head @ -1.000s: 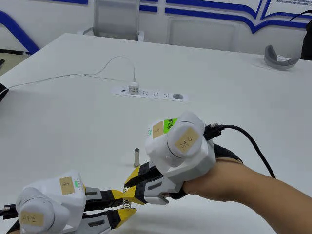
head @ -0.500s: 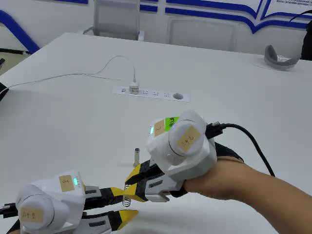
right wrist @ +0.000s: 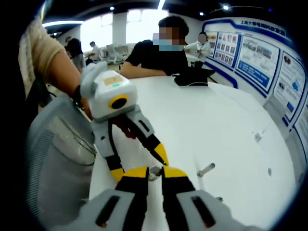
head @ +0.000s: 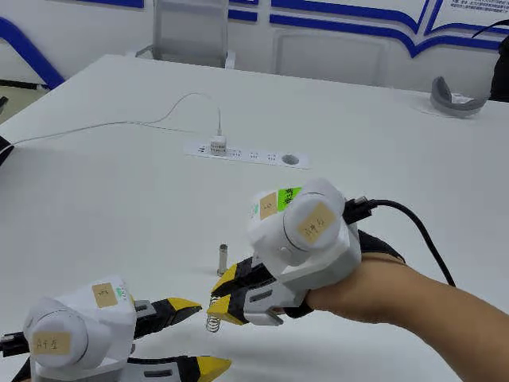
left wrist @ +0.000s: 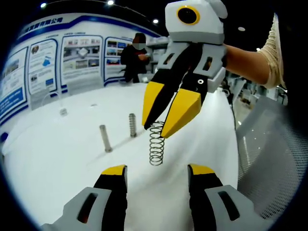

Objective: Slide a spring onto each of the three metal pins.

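My right gripper [head: 219, 307] is shut on the top end of a small metal spring [head: 213, 322], which hangs below its yellow tips just above the table. The left gripper view shows this spring [left wrist: 156, 143] dangling from the right gripper [left wrist: 158, 129]. My left gripper [head: 199, 336] stands open at the bottom left, its jaws apart on either side of the spring and not touching it. A bare metal pin [head: 223, 257] stands upright just beyond. In the left gripper view a bare pin [left wrist: 103, 138] stands beside a second pin [left wrist: 132, 124] that looks ribbed, like a spring on it.
A white power strip [head: 242, 152] with a plugged-in charger and its thin cable lies across the middle of the white table [head: 95, 199]. A grey curved object [head: 455, 95] rests at the far right. Chairs stand behind the table. People sit at another table in the right gripper view.
My left gripper has opened wide and let go of the spring. The right gripper keeps hold of it and has shifted slightly right.
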`<state>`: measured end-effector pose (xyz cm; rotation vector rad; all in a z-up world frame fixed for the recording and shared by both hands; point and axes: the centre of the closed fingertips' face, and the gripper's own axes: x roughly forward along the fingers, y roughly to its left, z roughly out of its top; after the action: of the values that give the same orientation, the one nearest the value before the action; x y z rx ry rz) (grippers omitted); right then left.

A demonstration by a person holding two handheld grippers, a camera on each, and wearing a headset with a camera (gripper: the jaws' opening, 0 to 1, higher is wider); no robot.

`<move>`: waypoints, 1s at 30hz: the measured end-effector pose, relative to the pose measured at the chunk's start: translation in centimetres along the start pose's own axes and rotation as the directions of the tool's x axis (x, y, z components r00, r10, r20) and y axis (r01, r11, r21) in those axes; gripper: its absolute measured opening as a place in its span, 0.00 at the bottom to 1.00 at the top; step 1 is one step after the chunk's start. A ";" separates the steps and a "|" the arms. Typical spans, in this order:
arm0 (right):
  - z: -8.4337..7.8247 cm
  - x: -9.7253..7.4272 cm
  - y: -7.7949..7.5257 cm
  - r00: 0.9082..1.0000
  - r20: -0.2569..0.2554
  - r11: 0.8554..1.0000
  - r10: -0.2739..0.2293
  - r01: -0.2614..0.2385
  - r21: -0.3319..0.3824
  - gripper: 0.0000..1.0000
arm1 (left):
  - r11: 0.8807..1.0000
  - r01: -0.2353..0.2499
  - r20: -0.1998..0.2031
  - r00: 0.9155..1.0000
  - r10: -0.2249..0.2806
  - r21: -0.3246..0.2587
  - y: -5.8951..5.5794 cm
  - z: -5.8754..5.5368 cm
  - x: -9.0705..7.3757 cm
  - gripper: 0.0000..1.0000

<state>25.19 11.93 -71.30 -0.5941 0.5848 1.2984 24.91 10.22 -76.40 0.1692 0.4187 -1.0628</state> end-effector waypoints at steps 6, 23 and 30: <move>0.0 -0.4 -0.6 1.000 0.001 1.000 -0.014 0.013 0.004 0.11 | 0.999 -0.025 0.003 1.000 0.025 -0.022 0.6 -0.1 -0.2 0.61; 1.5 -2.6 -5.8 0.990 0.040 0.991 -0.132 0.131 0.035 0.11 | 0.997 -0.059 0.010 0.998 0.060 -0.058 1.3 -0.2 -0.3 0.71; 1.9 -2.8 -8.5 0.980 0.044 0.980 -0.195 0.192 0.056 0.11 | 0.996 -0.065 0.018 0.998 0.066 -0.065 1.2 -0.2 -0.3 0.72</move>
<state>33.14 9.91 -67.32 -0.5607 0.5052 1.1085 25.81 11.08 -76.51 0.1140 0.4262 -0.9849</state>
